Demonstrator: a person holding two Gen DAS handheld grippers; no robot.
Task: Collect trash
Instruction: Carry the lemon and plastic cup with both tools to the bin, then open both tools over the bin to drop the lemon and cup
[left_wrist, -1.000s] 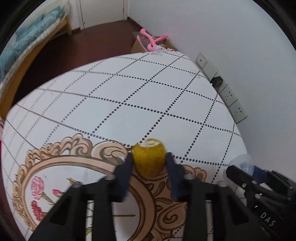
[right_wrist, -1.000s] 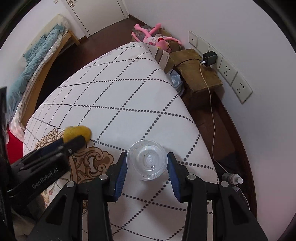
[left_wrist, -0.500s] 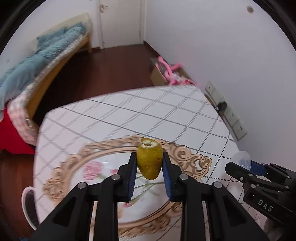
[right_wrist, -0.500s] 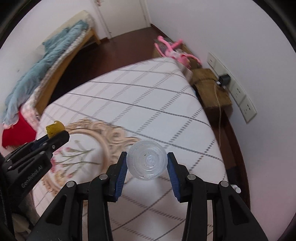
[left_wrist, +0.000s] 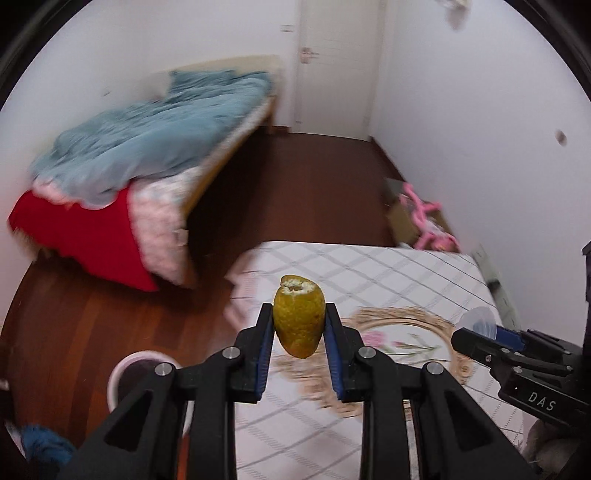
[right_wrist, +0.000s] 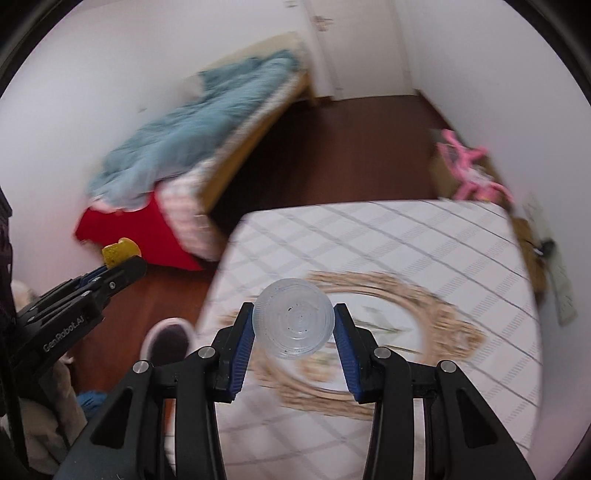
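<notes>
Right, my left tongs (left_wrist: 299, 325) are clamped on the yellow peel (left_wrist: 298, 320), right tongs (right_wrist: 294, 325) gripping the clear cup (right_wrist: 293, 324), lower centre, above the counter (right_wrist: 424, 251).

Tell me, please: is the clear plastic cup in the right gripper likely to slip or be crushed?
The clear plastic cup looks thin and light, so probably crushable. Its wall seems smooth and round between the right gripper's pads, so it might slip.

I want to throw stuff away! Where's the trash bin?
The trash bin sits on the wooden floor beside the table's near-left corner: lower left in the left wrist view, left of the left gripper.
</notes>
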